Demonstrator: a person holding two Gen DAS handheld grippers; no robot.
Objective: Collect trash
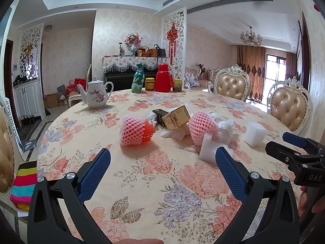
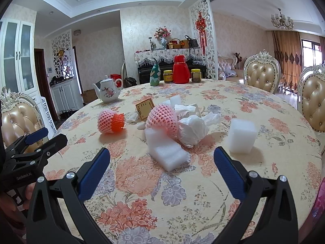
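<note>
Trash lies in the middle of the round floral table (image 1: 162,183): a pink and orange foam net (image 1: 135,131) (image 2: 110,122), a second pink foam net (image 1: 201,127) (image 2: 162,121), a tan carton (image 1: 175,118) (image 2: 144,108), crumpled white plastic (image 2: 193,129), a white foam slab (image 2: 165,151) (image 1: 208,146) and a white foam block (image 2: 241,136) (image 1: 255,134). My left gripper (image 1: 163,164) is open, short of the nets, holding nothing. My right gripper (image 2: 162,163) is open around the near end of the slab's position, fingers apart from it.
At the table's far side stand a white teapot (image 1: 95,94), a green bottle (image 1: 138,81), a red thermos (image 1: 163,78) and two jars. Padded chairs (image 1: 289,109) ring the table. A striped cloth (image 1: 24,185) lies on a chair at left.
</note>
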